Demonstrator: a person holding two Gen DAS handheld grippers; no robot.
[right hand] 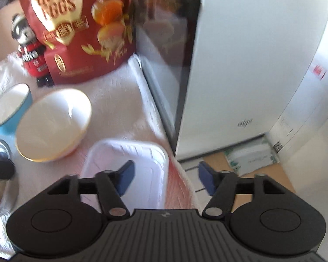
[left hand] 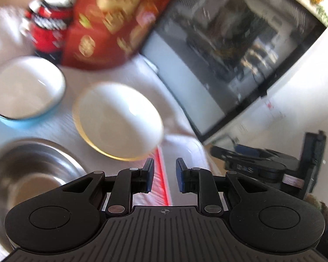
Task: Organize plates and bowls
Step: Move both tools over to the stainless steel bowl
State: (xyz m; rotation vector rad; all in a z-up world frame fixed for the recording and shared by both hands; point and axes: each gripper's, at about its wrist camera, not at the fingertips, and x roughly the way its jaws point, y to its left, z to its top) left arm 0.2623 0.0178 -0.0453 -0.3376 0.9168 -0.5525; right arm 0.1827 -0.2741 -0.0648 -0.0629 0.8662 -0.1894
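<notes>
Both grippers empty, left [left hand: 164, 175] fingers narrowly apart, right [right hand: 166, 180] wide above tray [right hand: 142, 150]; white bowl [right hand: 52, 124] at 10 o'clock, blue bowl [right hand: 8, 111], steel bowl [left hand: 28, 174] unstacked.

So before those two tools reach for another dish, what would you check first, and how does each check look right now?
1. Right gripper empty: ok, its fingers stand wide apart with nothing between them.
2. Left gripper empty: ok, narrow gap, nothing pinched.
3. White foam tray set down: ok, it lies flat on the white cloth below the right gripper.
4. Gold-rimmed white bowl free to grab: ok, standing alone, apart from the blue bowl.
5. Steel bowl empty: cannot tell, too blurred.
6. Tray safely away from the table edge: not ok, it sits close to the edge.
</notes>
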